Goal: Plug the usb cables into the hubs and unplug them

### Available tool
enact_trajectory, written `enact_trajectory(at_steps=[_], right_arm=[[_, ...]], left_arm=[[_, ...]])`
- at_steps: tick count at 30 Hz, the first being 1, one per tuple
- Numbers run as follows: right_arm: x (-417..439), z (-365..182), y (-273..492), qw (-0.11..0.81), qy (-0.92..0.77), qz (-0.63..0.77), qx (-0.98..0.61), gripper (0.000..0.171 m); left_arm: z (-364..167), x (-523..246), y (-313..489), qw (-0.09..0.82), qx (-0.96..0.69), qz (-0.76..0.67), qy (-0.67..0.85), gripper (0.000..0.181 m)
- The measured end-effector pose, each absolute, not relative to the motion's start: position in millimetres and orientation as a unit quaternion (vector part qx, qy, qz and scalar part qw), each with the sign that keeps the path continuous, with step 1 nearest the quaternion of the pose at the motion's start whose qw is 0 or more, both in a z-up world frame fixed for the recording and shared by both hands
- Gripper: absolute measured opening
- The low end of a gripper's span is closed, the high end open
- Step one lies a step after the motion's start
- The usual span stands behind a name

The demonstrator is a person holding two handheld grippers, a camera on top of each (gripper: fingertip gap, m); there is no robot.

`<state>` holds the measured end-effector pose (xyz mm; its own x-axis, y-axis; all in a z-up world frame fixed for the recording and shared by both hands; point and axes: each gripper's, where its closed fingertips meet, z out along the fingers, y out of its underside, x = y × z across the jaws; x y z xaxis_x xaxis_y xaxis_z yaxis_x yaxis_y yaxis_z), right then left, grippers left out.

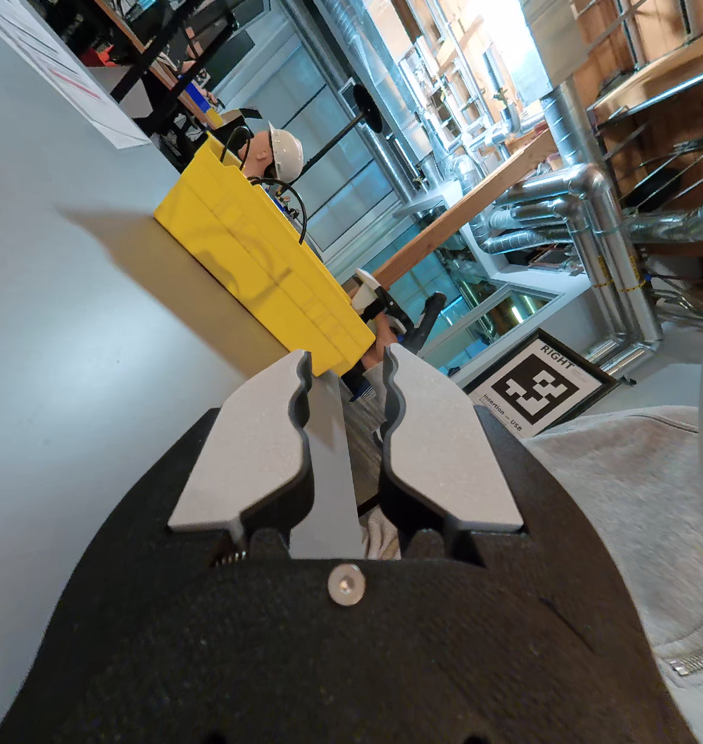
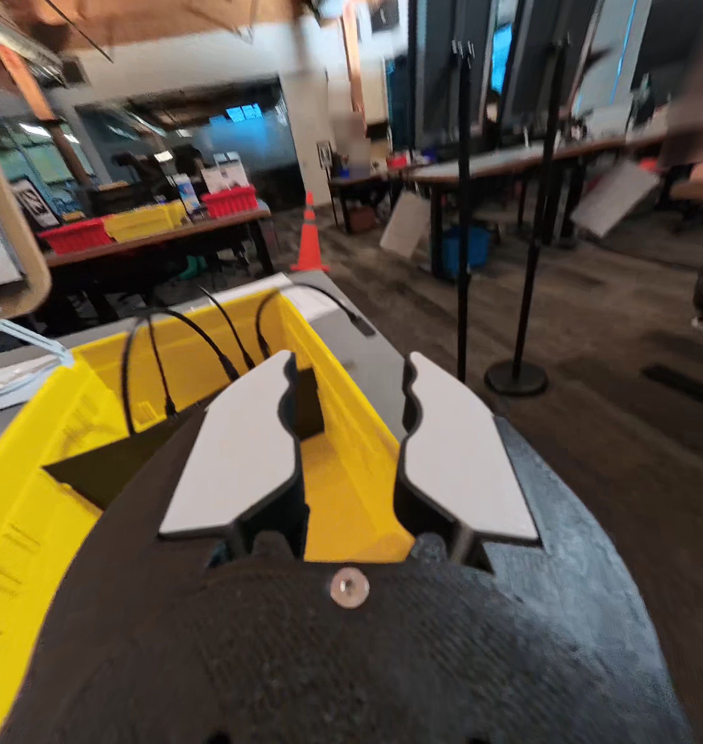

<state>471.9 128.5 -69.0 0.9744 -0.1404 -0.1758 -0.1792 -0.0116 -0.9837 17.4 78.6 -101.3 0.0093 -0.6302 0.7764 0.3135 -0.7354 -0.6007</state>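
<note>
Both the left hand-held gripper (image 1: 348,362) and right hand-held gripper (image 2: 348,362) are hovering open and empty beside a yellow bin (image 2: 342,406) on the worktop (image 1: 40,322), where thin black usb cables (image 2: 205,334), likely light and floppy, are arching out, best pinched at their stiff plug ends.

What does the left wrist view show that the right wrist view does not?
Only the left wrist view: a framed black-and-white marker sign and a grey sleeve.

Only the right wrist view: the yellow bin's inside, one cable end lying outside on the table, and an orange cone.

Both: the yellow bin with black cables, and open, empty jaws.
</note>
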Motion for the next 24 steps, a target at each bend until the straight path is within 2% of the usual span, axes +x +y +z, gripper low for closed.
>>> enact_trajectory(at_steps=[3,6,16,18,21,24], right_arm=[[483.8,-103.9,127.8,0.637,0.157,0.051,-0.753,0.067],[483.1,-122.2,125.2,0.609,0.188,0.113,-0.762,0.067],[468.0,-136.7,126.8,0.579,0.149,0.126,-0.792,0.044],[462.4,-135.5,128.1,0.577,0.116,0.111,-0.801,0.037],[441.2,-129.1,130.4,0.575,0.078,0.134,-0.803,0.014],[424.7,-128.2,133.6,0.573,0.049,0.13,-0.808,0.012]], left_arm=[[-102.3,29.6,79.6,0.334,-0.625,-0.691,0.141,0.034],[-101.2,39.6,79.6,0.32,-0.618,-0.703,0.143,0.034],[-104.0,47.1,77.7,0.304,-0.619,-0.71,0.144,0.034],[-104.7,45.8,77.9,0.304,-0.62,-0.709,0.141,0.034],[-104.7,44.2,77.2,0.303,-0.619,-0.711,0.138,0.034],[-104.8,42.8,76.6,0.302,-0.619,-0.711,0.137,0.034]])
